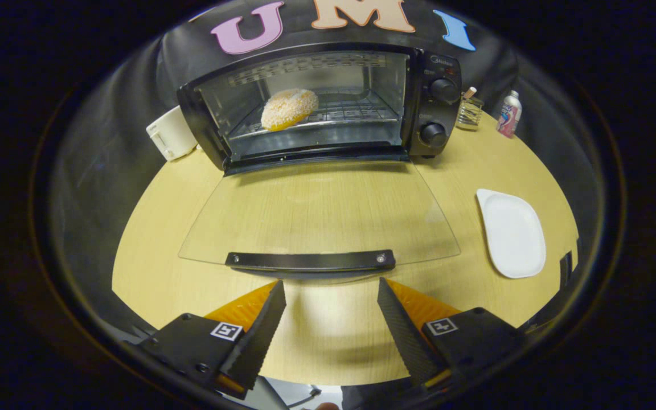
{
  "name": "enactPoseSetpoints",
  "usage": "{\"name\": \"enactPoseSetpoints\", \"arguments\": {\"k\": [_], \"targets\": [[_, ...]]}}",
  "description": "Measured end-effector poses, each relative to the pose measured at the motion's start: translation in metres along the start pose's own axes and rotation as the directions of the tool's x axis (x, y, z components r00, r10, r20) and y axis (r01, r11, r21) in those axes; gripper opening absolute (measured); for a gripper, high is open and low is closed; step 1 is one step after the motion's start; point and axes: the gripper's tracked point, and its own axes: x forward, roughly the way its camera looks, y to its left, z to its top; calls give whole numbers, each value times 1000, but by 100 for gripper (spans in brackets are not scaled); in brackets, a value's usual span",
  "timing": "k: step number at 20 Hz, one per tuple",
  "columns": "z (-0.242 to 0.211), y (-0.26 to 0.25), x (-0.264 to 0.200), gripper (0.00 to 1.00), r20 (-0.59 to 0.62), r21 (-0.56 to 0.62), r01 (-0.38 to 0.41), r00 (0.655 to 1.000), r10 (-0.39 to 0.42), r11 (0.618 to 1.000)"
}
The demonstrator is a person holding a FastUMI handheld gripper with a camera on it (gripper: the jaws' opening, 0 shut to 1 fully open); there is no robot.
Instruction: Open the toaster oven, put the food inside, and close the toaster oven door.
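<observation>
Wooden table (151, 250) carries the open toaster oven (328, 102), jaws wide before its door handle (310, 261).

I am looking at my gripper (331, 296), which is showing two wedge-shaped fingers (259, 336) with finely serrated inner faces tapering toward the tips. Each finger is sitting on a dark, blocky mount that is wearing a small square black-and-white fiducial marker on top, and round screw heads are showing on the left mount.
</observation>
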Motion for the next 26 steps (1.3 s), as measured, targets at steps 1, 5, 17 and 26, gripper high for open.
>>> {"name": "enactPoseSetpoints", "arguments": {"k": [1, 5, 17, 26], "targets": [[2, 0, -1, 100, 8, -8, -1, 1000, 1, 1000], [18, 1, -12, 100, 65, 10, 1, 998, -2, 1000], [60, 5, -43, 100, 167, 51, -11, 986, 2, 999], [119, 10, -68, 100, 271, 23, -9, 962, 2, 1000]]}}
